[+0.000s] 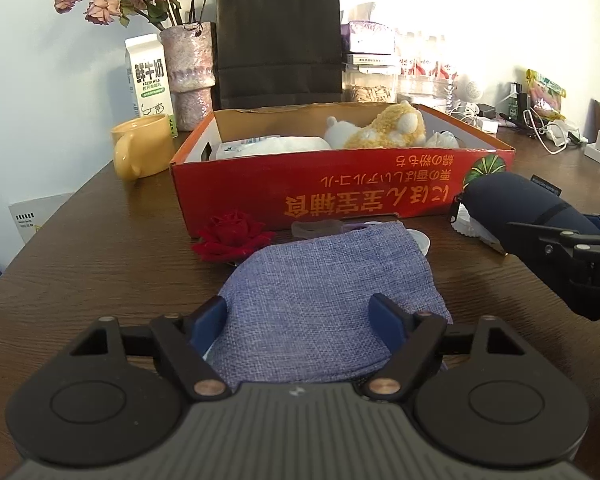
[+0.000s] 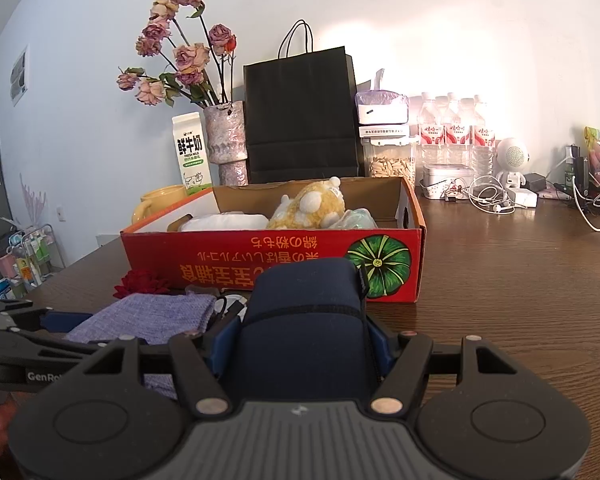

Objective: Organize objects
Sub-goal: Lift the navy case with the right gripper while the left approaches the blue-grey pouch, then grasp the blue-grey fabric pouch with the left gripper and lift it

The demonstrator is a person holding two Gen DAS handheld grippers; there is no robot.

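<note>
A red cardboard box (image 1: 340, 188) stands on the brown table and holds a yellow plush toy (image 1: 388, 126) and white packets. It also shows in the right wrist view (image 2: 260, 260). My left gripper (image 1: 300, 320) is wide around the near end of a blue-grey cloth pouch (image 1: 328, 276) lying before the box; the pads touch its sides. My right gripper (image 2: 302, 340) is shut on a dark navy case (image 2: 308, 312), held just above the table at the box's right front corner. It also shows in the left wrist view (image 1: 528, 208). A red fabric rose (image 1: 230, 236) lies left of the pouch.
A yellow mug (image 1: 140, 148), a milk carton (image 1: 148, 76), a vase of dried roses (image 1: 190, 68) and a black paper bag (image 1: 278, 40) stand behind the box. Water bottles (image 2: 452, 128), a jar, cables and chargers (image 2: 496, 196) lie at the back right. Small white items (image 1: 472, 224) lie by the box front.
</note>
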